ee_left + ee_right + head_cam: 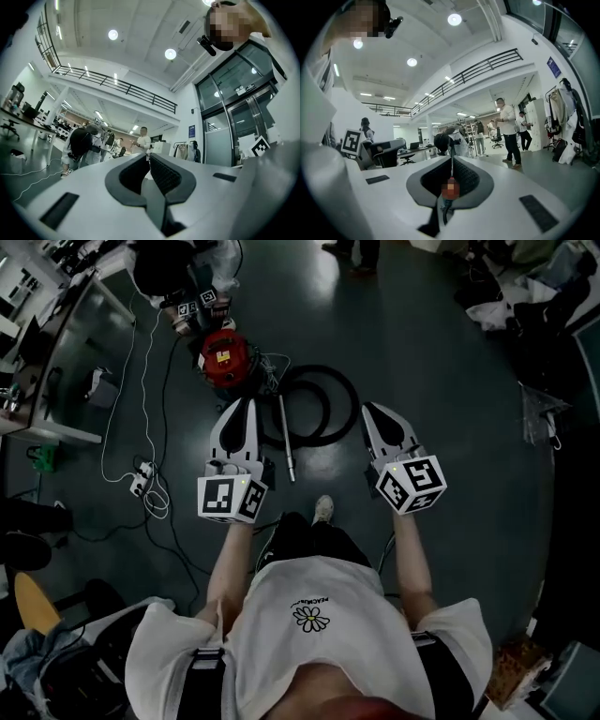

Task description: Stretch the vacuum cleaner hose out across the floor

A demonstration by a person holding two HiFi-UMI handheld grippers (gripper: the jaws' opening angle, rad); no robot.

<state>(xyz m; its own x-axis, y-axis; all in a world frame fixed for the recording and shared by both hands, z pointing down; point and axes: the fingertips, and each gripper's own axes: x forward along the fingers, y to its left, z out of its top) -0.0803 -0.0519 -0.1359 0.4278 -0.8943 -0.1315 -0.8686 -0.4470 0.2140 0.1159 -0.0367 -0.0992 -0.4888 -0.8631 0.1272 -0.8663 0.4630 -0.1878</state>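
Approach step, nothing grabbed yet: left gripper [246, 403] & right gripper [372, 410] both clenched, empty, w/ hose [319, 371] coiled on floor [431, 352] ahead betw. them beside red vacuum [225, 357], so next needs jaws opened, lowered onto hose near metal tube [286, 442].

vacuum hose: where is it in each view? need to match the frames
Head view: vacuum hose coiled on the floor, upper centre, just right of the red vacuum cleaner.
Left gripper view: not in it.
Right gripper view: not in it.
Shared landmark: the bent-over person, top left in the head view, left of centre in the left gripper view, centre in the right gripper view.
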